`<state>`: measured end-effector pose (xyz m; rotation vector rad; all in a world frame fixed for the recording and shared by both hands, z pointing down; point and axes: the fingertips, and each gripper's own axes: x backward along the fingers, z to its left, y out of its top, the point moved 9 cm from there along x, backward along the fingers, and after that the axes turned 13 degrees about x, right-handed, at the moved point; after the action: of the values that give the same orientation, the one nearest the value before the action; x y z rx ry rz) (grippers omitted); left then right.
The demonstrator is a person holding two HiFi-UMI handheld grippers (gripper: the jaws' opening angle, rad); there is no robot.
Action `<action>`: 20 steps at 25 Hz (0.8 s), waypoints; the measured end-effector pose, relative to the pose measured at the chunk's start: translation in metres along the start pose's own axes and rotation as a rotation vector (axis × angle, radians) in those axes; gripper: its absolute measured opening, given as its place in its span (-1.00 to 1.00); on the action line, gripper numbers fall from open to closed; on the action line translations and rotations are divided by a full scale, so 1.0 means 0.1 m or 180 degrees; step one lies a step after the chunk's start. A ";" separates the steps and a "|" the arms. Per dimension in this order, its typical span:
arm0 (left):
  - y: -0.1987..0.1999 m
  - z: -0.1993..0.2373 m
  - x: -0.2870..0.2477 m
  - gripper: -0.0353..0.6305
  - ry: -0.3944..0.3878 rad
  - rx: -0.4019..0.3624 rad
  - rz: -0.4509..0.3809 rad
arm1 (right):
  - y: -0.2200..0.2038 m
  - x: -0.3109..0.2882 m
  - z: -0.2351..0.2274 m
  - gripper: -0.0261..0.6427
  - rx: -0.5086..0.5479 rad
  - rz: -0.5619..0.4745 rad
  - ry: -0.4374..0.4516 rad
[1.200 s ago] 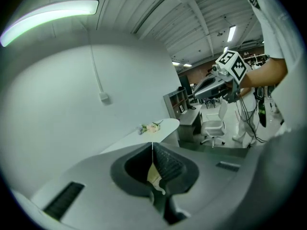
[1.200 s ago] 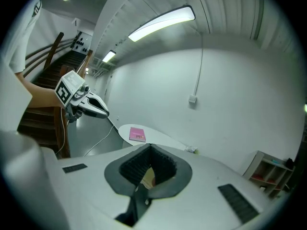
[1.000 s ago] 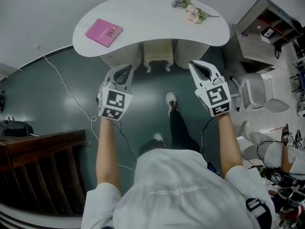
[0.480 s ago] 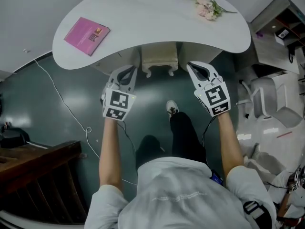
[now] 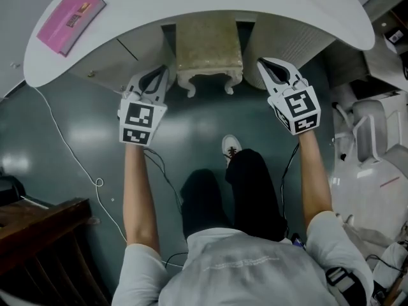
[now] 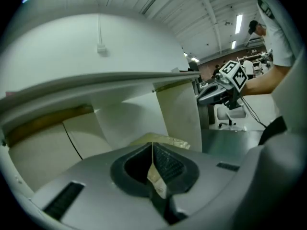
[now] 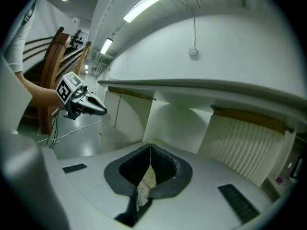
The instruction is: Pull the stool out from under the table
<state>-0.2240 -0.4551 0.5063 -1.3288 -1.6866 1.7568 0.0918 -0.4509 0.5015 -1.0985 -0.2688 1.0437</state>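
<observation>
Arms: both stretched forward; left hand-held gripper (image 5: 158,75) and right hand-held gripper (image 5: 268,65) flank the stool (image 5: 209,43), near its front corners.
Jaws: both closed, nothing held.
Stool: tucked under the table (image 5: 191,8).
Head view only: pink book (image 5: 67,24) on the table.
Gripper views only: the table's underside, each showing the opposite gripper.

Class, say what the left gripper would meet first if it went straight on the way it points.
Most likely the stool: its beige seat lies just past the left gripper's shut tips. It might slip alongside into the table's support panel; depth is unclear.
</observation>
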 end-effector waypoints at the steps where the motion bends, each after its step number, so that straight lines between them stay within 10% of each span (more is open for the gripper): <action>1: -0.15 0.00 -0.06 -0.84 0.0019 0.0010 -0.0016 | -0.13 -0.06 0.04 -0.87 0.0007 -0.0019 -0.0026; 14: -1.43 -0.16 -0.61 -0.83 0.0054 0.0171 0.0040 | -1.11 -0.45 0.68 -0.86 -0.0033 0.0038 0.0104; 20: -1.74 -0.18 -0.97 -0.31 -0.0059 0.0201 0.0291 | -1.47 -0.76 0.77 -0.23 -0.0108 0.0236 0.0251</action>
<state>-0.2208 -0.4834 0.7044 -1.3858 -1.5892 1.8627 0.0846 -0.4747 0.6825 -1.1849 -0.1845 1.0621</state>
